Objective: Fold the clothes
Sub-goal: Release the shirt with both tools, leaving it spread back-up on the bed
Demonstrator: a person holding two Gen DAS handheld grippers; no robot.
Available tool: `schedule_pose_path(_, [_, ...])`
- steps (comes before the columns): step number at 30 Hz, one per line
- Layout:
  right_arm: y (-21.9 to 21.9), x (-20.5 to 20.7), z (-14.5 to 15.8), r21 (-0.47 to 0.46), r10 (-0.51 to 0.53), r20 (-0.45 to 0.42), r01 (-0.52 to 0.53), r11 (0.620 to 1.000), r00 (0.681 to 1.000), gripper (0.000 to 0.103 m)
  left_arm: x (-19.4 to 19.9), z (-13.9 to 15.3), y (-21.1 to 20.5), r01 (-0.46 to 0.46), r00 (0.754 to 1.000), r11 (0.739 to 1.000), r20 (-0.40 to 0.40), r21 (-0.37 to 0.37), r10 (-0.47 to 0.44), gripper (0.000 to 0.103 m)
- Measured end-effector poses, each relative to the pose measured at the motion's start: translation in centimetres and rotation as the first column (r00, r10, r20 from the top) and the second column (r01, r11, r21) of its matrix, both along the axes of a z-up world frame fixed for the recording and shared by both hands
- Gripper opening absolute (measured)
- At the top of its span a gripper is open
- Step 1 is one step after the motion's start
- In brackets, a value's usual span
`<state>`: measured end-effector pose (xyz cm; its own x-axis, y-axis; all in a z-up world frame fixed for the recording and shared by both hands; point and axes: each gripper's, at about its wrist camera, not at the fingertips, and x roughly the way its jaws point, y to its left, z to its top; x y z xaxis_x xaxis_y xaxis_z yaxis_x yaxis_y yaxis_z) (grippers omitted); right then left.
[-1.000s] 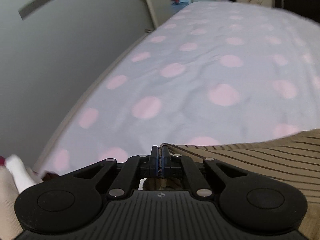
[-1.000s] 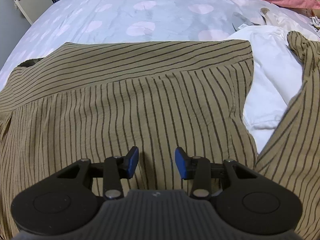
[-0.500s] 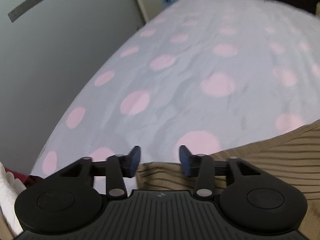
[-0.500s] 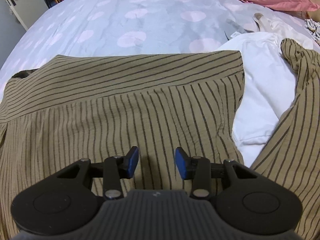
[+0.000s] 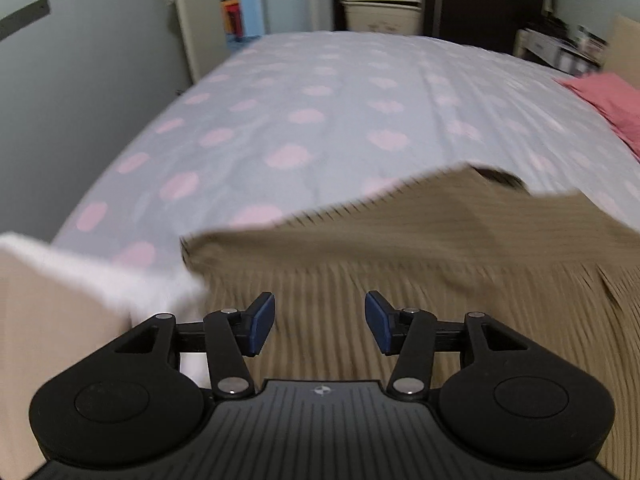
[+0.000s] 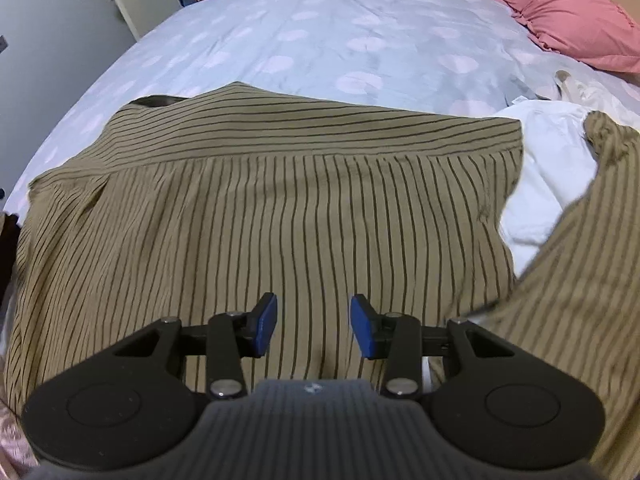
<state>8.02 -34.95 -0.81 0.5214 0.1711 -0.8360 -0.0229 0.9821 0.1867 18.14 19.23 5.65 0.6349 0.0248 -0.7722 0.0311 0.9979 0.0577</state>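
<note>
So far we have the striped shirt [image 6: 280, 208] spread back-up on the bed [image 6: 320, 40], one sleeve [image 6: 580, 240] trailing over a white garment [image 6: 552, 168]. Both our left tool [image 5: 320, 322] and right tool [image 6: 313, 326] hover wide apart, empty; every fold seems left.

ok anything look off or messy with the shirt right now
Somewhat. The striped shirt lies fairly flat, but its right sleeve is flung out askew over a white garment rather than folded in. Both the left gripper and right gripper are open and hold nothing.
</note>
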Motion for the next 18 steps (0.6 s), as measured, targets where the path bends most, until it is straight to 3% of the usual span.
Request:
schedule_pose_path(5, [-0.1,-4.8,0.6,-0.013,0.01,0.001,-0.01,1.0,1.0,0.043,-5.3,-0.6,-2.3,0.089,0.996,0.996,-0.004,0.017,-0.089,0.048])
schedule_pose_path(9, [0.1,-8.8,0.2,-0.003,0.0,-0.002,0.0,1.0,1.0,0.042,-8.5,-1.4,-3.9,0.143,0.99,0.99,-0.016,-0.01,-0.143,0.048])
schedule_pose_path(12, [0.8,-11.9,-0.7,-0.017,0.003,-0.023,-0.004,1.0,1.0,0.034,-10.5,-2.4,-5.2,0.172,0.984,0.984,-0.04,-0.035,-0.173,0.048])
schedule_pose_path(15, [1.7,-14.3,-1.6,-0.014,0.007,-0.047,-0.008,1.0,0.999,0.035,-11.5,-3.4,-6.1,0.189,0.978,0.98,-0.079,-0.065,-0.194,0.048])
schedule_pose_path(18, [2.8,-16.3,-2.7,0.009,-0.01,-0.08,0.011,1.0,0.997,0.044,-12.0,-3.8,-7.1,0.215,0.97,0.973,-0.099,-0.085,-0.223,0.048])
